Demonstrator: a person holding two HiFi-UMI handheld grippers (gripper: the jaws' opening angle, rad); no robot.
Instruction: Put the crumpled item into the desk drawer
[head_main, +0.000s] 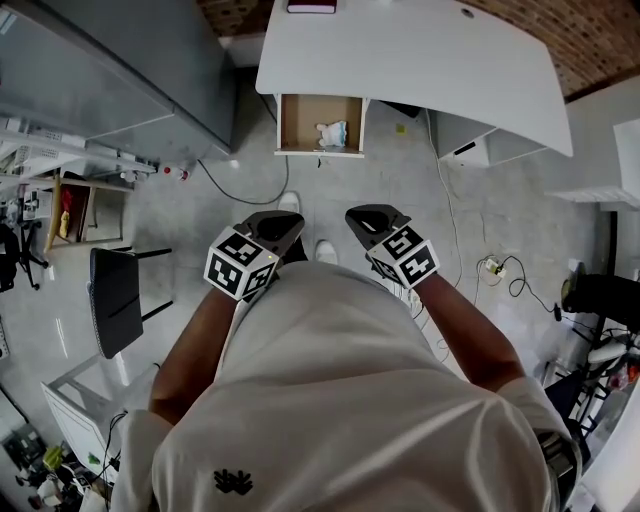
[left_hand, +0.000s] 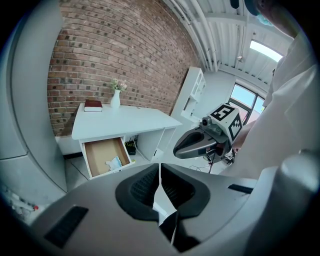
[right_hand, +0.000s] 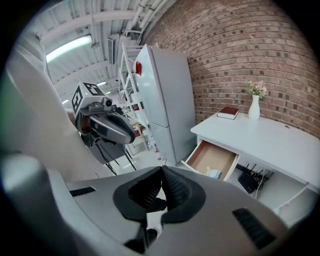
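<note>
A white desk (head_main: 420, 60) stands by a brick wall (left_hand: 125, 55). The crumpled item (head_main: 331, 133) lies in its open drawer (head_main: 297, 115). It looks soft and light; pinch any fold. The left gripper (left_hand: 160, 175) and right gripper (right_hand: 161, 176), far from the desk, have jaws pressed together, empty.

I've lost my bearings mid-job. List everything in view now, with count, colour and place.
desk: 1, white, against the brick wall ahead
drawer: 1, brown inside, pulled open under the desk's left end
crumpled item: 1, white and pale blue, lying in the open drawer
book: 1, dark red, on the desk top
vase: 1, white, holding flowers, beside the book
fridge: 1, pale grey, left of the desk
chair: 1, black, on the floor at left
cables: several, on the floor at right
left gripper: 1, grey, jaws together, empty
right gripper: 1, grey, jaws together, empty
</note>
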